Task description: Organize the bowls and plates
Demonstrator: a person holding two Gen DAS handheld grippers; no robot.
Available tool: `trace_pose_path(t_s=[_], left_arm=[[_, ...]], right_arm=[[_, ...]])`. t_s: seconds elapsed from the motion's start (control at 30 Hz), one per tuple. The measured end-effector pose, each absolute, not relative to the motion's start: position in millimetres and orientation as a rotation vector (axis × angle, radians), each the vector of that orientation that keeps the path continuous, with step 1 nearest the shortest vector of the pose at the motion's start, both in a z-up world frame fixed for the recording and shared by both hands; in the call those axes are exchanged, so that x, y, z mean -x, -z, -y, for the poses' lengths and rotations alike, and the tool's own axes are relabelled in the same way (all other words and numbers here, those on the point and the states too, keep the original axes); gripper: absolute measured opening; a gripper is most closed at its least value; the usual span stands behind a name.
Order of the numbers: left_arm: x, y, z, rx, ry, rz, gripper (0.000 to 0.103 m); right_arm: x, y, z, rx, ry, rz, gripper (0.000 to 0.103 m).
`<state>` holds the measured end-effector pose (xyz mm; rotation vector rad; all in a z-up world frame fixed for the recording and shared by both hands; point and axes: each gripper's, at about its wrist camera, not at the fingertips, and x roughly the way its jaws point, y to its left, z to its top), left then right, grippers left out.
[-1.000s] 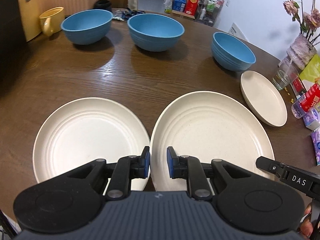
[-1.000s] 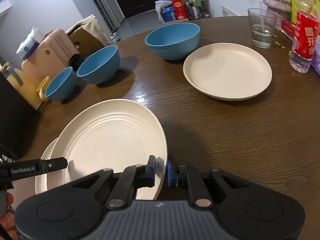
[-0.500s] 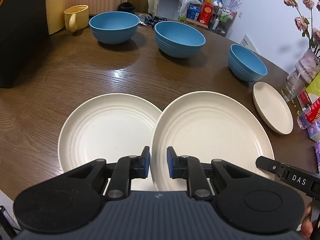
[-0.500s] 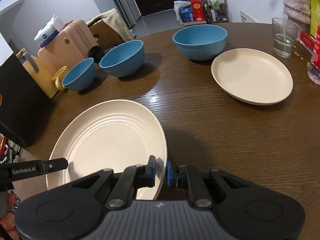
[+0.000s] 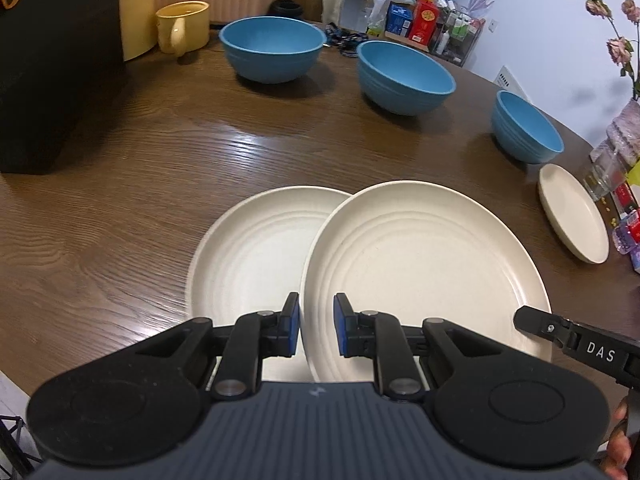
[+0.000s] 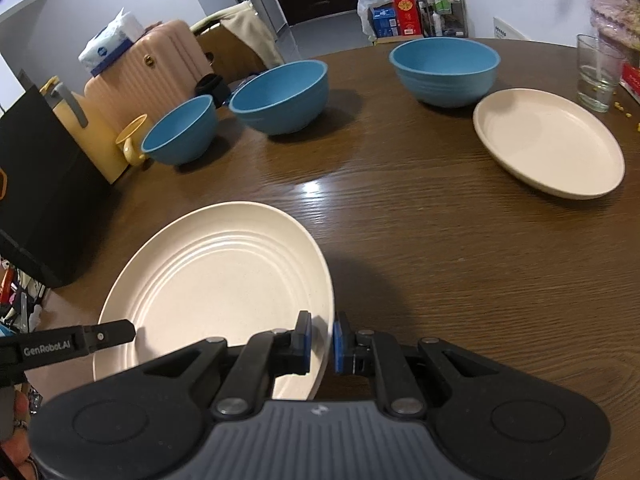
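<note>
Step in hand: stacking plates. The carried plate (image 5: 420,264) is held at both sides. Left gripper (image 5: 316,330) has jaws narrowed on its left rim; right gripper (image 6: 322,340) has jaws clamped on its right rim. It hangs over the right part of the resting plate (image 5: 248,256) on the surface (image 5: 160,152), offset right. Next move looks like shifting left to centre, lowering, then both jaws letting go. Third plate (image 6: 548,140) and three bowls (image 5: 272,46) (image 5: 404,74) (image 5: 526,128) not yet stacked.
</note>
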<state>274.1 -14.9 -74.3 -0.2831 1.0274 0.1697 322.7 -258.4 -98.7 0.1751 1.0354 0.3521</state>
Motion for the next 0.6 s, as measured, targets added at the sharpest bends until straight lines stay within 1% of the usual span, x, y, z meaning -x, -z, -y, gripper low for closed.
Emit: trace_pose_path(t_s=[0.6], left_arm=[[-284.0,87.1,-43.7,0.211,-0.154,-1.062,0.018]], right_arm=[[-321.8,105.0,191.9,-0.152,-0.326,-1.048,0.01]])
